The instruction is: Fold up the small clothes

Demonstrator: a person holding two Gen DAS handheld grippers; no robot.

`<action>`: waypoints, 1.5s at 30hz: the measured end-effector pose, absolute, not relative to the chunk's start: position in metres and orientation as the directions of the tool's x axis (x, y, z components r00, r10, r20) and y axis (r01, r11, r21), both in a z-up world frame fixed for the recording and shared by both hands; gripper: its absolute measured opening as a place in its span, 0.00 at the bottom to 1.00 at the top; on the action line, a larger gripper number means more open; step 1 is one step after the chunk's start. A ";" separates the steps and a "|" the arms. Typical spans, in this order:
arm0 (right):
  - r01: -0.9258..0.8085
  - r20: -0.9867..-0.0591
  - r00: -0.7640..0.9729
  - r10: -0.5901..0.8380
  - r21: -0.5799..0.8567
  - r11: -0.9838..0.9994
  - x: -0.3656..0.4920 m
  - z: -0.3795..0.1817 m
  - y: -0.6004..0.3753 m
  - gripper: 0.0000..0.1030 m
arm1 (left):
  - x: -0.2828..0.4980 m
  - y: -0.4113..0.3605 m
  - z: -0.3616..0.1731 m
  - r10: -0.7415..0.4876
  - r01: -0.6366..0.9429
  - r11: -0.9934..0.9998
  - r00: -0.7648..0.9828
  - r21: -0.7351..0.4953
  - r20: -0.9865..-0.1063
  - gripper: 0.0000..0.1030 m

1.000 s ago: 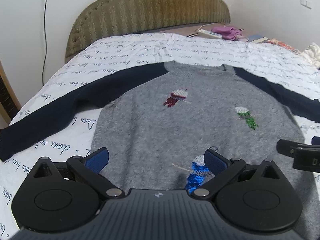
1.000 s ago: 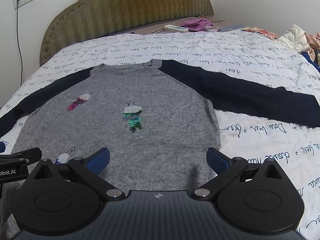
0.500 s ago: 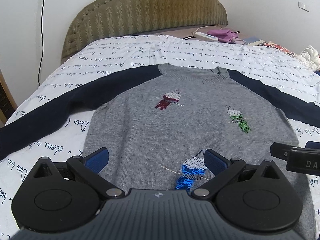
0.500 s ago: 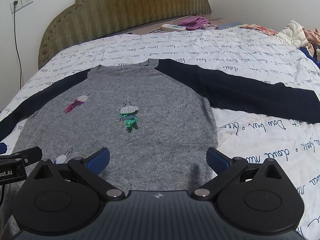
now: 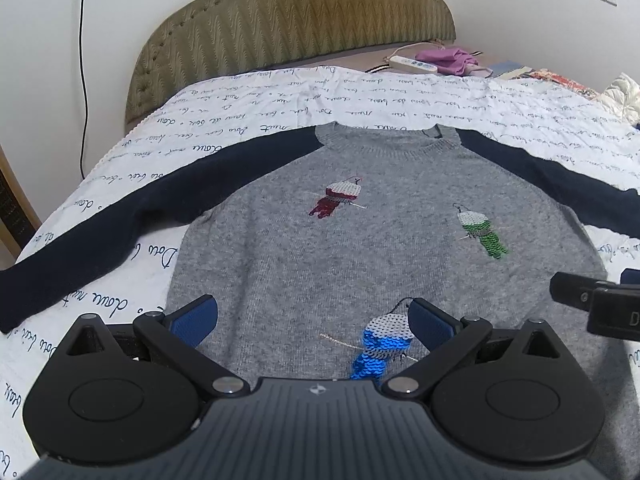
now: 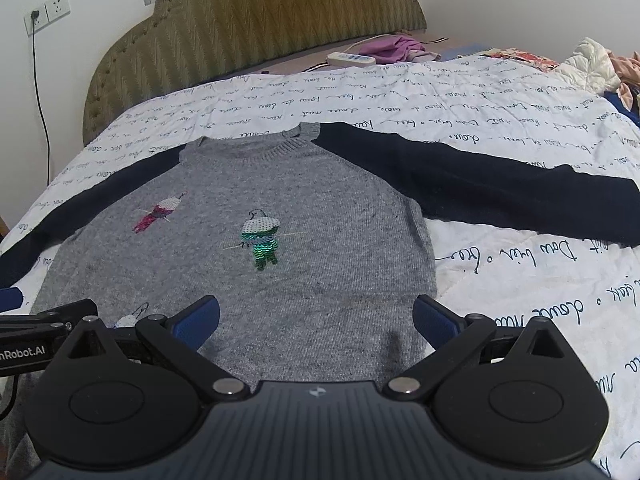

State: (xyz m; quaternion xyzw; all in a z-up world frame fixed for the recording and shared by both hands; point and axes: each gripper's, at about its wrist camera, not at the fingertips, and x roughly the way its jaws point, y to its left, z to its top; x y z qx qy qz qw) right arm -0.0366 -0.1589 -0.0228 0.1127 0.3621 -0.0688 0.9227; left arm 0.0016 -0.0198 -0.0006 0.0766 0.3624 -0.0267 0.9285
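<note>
A small grey knit sweater [image 5: 360, 248] [image 6: 256, 280] with navy sleeves and sequin figures lies flat, front up, on the bed, both sleeves spread out sideways. My left gripper [image 5: 312, 318] hovers open over its lower hem on the left side, nothing between the blue pads. My right gripper [image 6: 316, 316] hangs open over the hem's right part, also holding nothing. Each gripper's finger shows at the edge of the other view: the right gripper [image 5: 592, 304] and the left gripper [image 6: 44, 320].
The bed carries a white quilt [image 6: 500, 128] printed with script. An olive padded headboard [image 5: 296, 20] stands behind. A power strip [image 5: 412, 65] and purple cloth [image 5: 448, 58] lie near it. More clothes [image 6: 600, 60] pile at the right. A cable [image 5: 83, 80] hangs from a wall socket.
Both grippers have drawn back and risen a little from the sweater, so more of the bed and headboard shows. Their fingers stay open and the sweater has not moved.
</note>
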 end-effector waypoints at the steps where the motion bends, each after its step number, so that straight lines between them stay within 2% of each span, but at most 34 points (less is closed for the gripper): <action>1: 0.208 -0.681 0.731 -0.043 0.163 0.964 -0.037 -0.023 -0.160 1.00 | 0.002 -0.020 -0.001 0.012 0.102 0.987 0.735 0.128 -0.678 1.00; 36: 0.204 -0.648 0.761 -0.017 0.214 0.955 -0.043 -0.024 -0.180 1.00 | 0.007 -0.045 -0.004 0.035 0.113 0.979 0.726 0.169 -0.686 1.00; 45: 0.178 -0.607 0.795 0.018 0.262 0.948 -0.047 -0.027 -0.198 1.00 | 0.010 -0.058 -0.006 0.038 0.128 0.974 0.723 0.187 -0.690 1.00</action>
